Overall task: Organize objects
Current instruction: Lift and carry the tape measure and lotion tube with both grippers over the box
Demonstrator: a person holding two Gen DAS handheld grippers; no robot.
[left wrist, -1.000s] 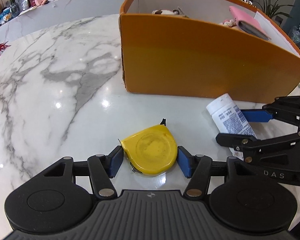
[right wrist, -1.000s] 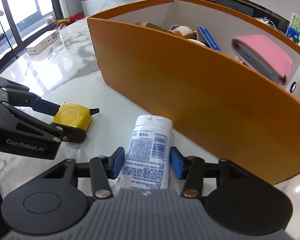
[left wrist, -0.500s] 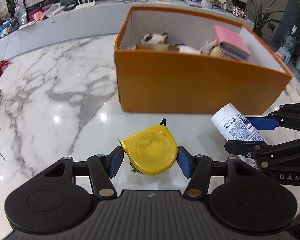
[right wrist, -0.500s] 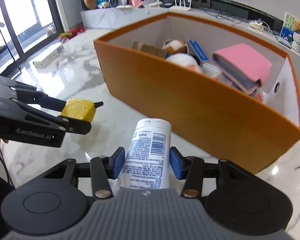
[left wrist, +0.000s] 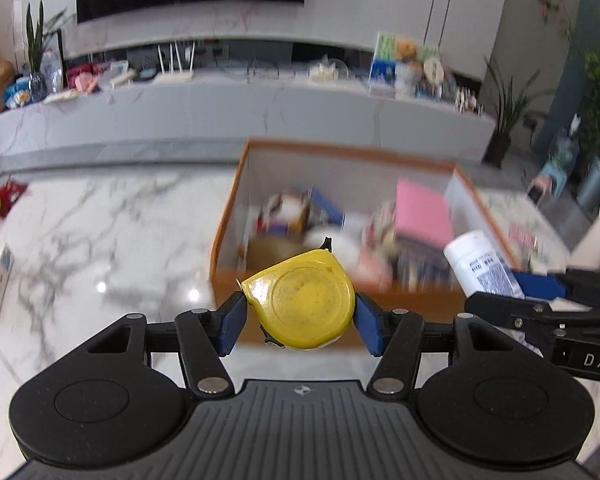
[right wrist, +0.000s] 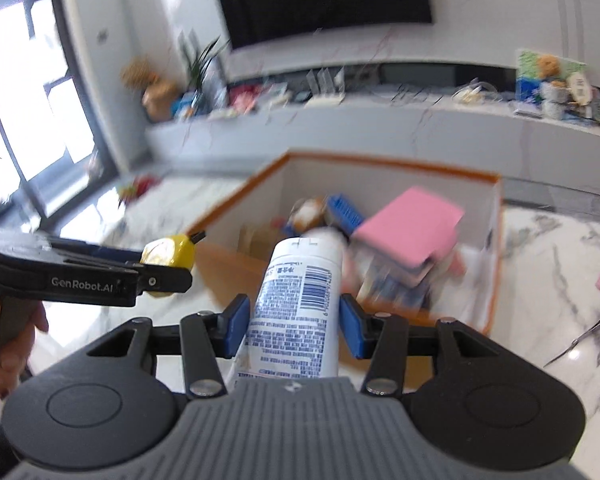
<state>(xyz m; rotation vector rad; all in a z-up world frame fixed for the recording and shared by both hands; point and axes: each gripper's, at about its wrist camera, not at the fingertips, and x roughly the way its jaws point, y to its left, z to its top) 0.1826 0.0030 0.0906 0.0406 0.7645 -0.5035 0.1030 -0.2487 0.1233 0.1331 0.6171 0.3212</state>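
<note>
Two things are up in the air here – a yellow tape measure (left wrist: 304, 300) pinched flat between the left gripper (left wrist: 300, 318) jaws, and a white tube (right wrist: 296, 304) with a barcode label clamped in the right gripper (right wrist: 292, 320) jaws. Both sit just short of the orange box (left wrist: 416, 300) – it's blurry, but a pink book (right wrist: 410, 226) shows inside. Scissors (right wrist: 580, 338) lie on the marble bench (left wrist: 80, 240).

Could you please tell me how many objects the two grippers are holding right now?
2: a yellow tape measure in the left gripper, and a white tube in the right gripper.
</note>
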